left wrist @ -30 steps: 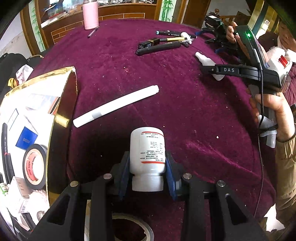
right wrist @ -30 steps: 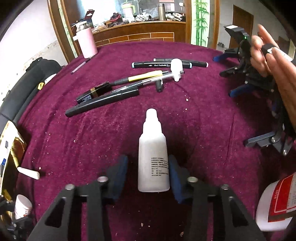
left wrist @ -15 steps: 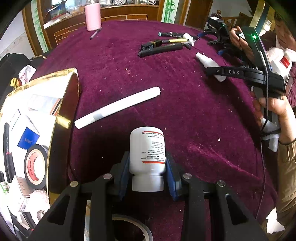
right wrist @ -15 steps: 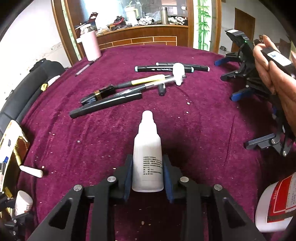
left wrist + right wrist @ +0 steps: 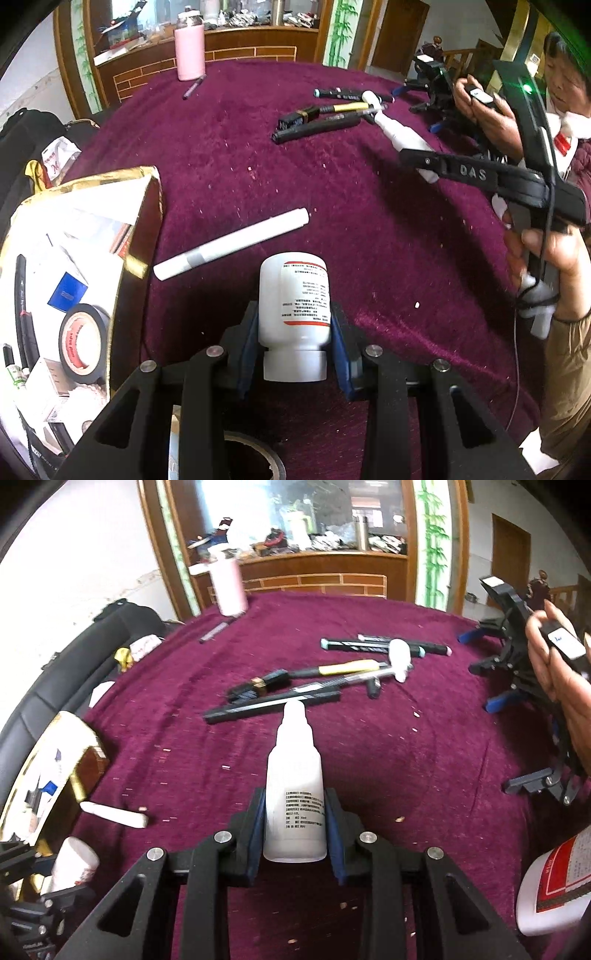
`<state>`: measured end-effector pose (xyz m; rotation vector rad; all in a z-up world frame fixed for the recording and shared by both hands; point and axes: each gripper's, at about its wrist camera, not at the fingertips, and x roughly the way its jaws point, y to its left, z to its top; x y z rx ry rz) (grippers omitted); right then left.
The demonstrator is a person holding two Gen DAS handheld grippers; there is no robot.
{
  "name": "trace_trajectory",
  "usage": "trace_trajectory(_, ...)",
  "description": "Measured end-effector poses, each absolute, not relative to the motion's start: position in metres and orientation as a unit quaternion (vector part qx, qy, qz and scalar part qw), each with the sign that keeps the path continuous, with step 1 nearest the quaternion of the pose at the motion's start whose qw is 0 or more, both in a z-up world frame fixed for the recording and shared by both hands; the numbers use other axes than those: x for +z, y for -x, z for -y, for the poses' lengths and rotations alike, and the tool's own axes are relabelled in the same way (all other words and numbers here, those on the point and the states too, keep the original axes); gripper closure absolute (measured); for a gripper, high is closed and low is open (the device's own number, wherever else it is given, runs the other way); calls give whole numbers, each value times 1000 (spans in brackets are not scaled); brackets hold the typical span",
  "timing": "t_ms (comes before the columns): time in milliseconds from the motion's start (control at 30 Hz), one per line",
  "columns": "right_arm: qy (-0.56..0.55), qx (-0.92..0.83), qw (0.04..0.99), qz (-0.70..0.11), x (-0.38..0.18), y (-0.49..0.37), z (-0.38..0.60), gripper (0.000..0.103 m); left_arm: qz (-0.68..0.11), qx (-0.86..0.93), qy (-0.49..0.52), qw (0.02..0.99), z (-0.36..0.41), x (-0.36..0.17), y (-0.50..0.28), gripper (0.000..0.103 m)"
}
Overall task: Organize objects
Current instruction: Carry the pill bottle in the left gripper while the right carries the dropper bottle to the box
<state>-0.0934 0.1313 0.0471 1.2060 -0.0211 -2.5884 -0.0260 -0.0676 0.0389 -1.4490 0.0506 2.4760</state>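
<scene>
Progress: partway, I judge; the gold box point(image 5: 147, 221) already holds a tape roll point(image 5: 79, 341) and small items.
Left to do: white marker point(image 5: 231, 243) and pen cluster point(image 5: 295, 694) lie loose on the purple cloth point(image 5: 369, 258).
Left gripper point(image 5: 293, 336): clamped on the white pill bottle point(image 5: 293, 295), just beside the box.
Right gripper point(image 5: 293, 819): pitched downward, raised over mid-table (jaws have just been closing), pads now pressing the dropper bottle point(image 5: 293, 786).
</scene>
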Motion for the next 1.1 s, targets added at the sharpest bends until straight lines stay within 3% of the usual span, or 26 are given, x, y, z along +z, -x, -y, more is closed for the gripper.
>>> trace_trajectory(667,-325,-857,396,-53,131,62,-20,71,61,877,474,-43,114,94,11,68)
trace_trajectory(1100,-328,-851,405,-59,110,64,-31,71,101,878,452,-122,135,103,13,68)
